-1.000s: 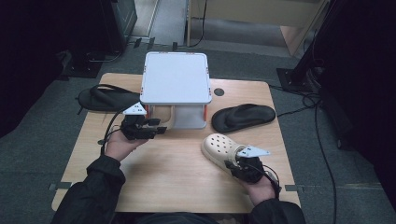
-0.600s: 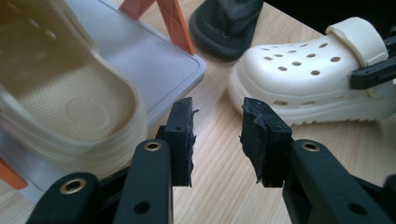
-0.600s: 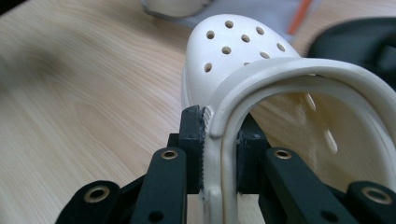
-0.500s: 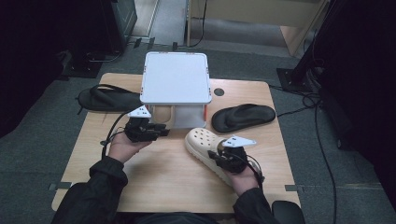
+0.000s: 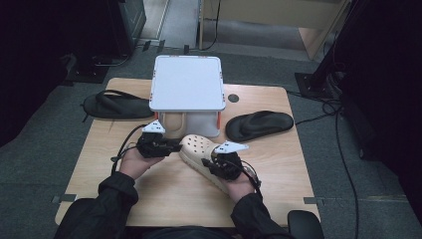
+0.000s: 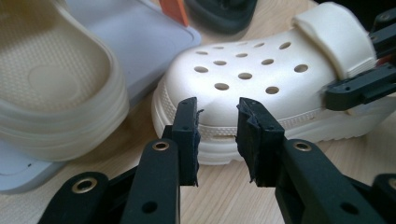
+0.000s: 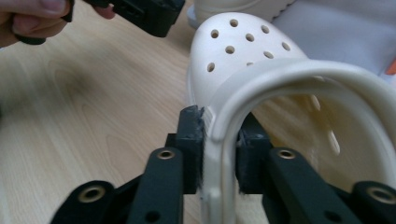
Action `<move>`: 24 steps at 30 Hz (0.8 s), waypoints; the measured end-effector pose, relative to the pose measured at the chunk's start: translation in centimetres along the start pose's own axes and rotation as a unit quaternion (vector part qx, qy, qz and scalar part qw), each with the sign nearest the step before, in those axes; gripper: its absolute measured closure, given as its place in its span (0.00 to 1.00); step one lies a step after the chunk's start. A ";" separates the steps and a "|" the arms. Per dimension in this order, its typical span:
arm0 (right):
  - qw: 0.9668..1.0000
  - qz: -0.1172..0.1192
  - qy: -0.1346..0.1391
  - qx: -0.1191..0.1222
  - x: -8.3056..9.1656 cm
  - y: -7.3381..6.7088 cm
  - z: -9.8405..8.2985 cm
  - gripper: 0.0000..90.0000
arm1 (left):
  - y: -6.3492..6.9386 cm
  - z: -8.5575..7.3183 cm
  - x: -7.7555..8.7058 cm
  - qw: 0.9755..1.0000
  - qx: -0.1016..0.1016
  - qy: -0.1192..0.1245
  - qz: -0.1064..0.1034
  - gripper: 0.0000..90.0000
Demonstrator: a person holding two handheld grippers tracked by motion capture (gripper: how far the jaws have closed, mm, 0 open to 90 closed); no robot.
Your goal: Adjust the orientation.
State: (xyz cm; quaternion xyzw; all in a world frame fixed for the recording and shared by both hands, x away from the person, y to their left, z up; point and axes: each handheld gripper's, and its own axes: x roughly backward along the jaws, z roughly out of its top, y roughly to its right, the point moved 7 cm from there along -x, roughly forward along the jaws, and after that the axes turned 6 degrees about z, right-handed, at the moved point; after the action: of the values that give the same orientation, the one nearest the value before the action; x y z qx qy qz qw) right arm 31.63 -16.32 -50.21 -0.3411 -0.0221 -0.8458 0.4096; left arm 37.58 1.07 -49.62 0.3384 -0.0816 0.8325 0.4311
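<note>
Right tool [image 7: 219,140] is clenched on the heel rim of the cream clog [image 5: 199,152], which lies on the counter [image 5: 149,194] just in front of the white shoe rack [image 5: 188,84]. Left tool [image 6: 217,123] hovers released, jaws parted, at the clog's toe.

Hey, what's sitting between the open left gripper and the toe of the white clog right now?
Nothing. In the left gripper view, bare wood of the table lies between the left gripper and the clog toe; its open jaws are just short of the sole.
</note>
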 end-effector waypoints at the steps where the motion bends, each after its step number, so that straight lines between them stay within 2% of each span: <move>1: 1.000 0.007 0.003 0.006 0.2 -0.2 0.0 0.75 | 0.1 -0.1 -0.1 1.000 0.004 0.004 -0.001 0.78; 2: 1.000 0.007 0.003 0.010 0.5 -0.3 0.0 0.71 | 0.2 -0.1 -0.2 1.000 0.005 0.003 0.000 0.78; 5: 1.000 0.009 0.005 0.013 1.1 -0.4 0.1 0.71 | 0.3 -0.2 -0.3 1.000 0.002 0.001 0.002 0.79; 8: 1.000 0.013 0.020 0.012 3.3 -0.3 0.4 0.78 | 0.4 -0.3 -0.7 1.000 0.000 -0.005 0.003 0.79; 11: 0.999 -0.009 0.036 0.023 4.9 0.6 0.9 0.86 | 0.5 -0.5 -1.0 1.000 -0.001 -0.011 0.002 0.80; 14: 0.998 -0.035 0.048 0.016 5.7 2.6 1.4 0.88 | 0.6 -0.5 -1.2 1.000 0.000 -0.014 0.003 0.80; 17: 0.997 -0.055 0.056 0.012 5.6 4.7 1.9 0.89 | 0.5 -0.6 -1.3 1.000 -0.002 -0.014 0.004 0.80; 20: 0.998 -0.040 0.042 -0.003 4.3 6.3 1.8 0.89 | 0.4 -0.8 -1.4 1.000 0.003 -0.014 0.002 0.80; 22: 0.999 -0.033 0.037 -0.005 3.7 6.7 1.7 0.89 | 0.4 -0.8 -1.4 1.000 0.002 -0.016 0.002 0.80; 24: 0.999 -0.041 0.021 0.003 2.4 7.5 1.3 0.89 | 0.5 -0.8 -1.5 1.000 0.003 -0.016 -0.002 0.80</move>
State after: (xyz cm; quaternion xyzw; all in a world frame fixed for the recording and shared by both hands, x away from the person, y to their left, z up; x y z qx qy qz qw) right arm 36.65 -22.55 -49.62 -0.3212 -0.0303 -0.8687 0.3759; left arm 37.38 0.10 -51.10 0.3528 -0.0855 0.8265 0.4302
